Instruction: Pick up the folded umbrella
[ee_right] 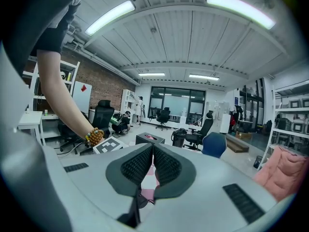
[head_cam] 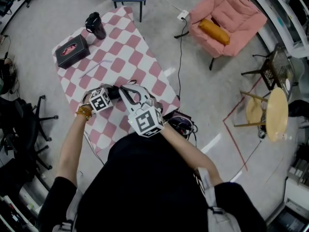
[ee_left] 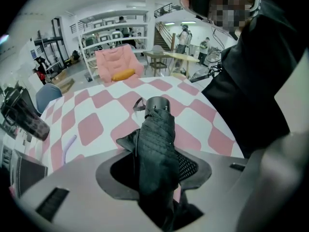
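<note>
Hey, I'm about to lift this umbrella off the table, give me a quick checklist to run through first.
1. Umbrella between the left gripper's jaws: ok.
2. Pads against its sides: ok.
3. Fabric tucked in: not ok, a flap sticks out on one side.
4. Right gripper clear of the umbrella: cannot tell; its jaws are together, close beside it.
5. Box and bottle out of the way: ok, both at the table's far end.
</note>
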Available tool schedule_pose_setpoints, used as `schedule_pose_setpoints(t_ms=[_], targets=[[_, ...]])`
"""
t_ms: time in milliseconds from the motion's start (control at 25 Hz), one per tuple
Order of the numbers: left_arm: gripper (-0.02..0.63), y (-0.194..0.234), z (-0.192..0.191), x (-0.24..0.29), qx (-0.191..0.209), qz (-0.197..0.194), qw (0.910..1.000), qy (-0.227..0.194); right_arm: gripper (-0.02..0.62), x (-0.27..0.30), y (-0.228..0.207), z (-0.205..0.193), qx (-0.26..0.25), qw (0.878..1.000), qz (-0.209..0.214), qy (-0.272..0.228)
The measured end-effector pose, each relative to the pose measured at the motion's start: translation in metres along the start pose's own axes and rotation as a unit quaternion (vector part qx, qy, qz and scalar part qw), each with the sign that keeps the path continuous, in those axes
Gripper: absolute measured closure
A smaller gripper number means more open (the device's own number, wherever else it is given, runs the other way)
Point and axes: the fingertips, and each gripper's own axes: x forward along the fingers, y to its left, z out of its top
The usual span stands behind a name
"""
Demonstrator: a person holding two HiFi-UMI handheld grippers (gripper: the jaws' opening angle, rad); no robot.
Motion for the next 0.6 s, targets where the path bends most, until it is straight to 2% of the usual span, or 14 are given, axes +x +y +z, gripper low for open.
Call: schedule_pose_setpoints(t_ms=[320,600], targets=[[0.407,0.008,0.005,-0.012,-0.066,0.021,0.9969,-0.039,0.579,-0.001,0.001,0.002,-0.009,1.0,-0.001,0.003],[0.407,0.01,0.014,-0.034,-0.143,0.025,0.9845,-0.098,0.578,-0.001,0.008,0.001,-0.021,1.0,0.006,0.009]])
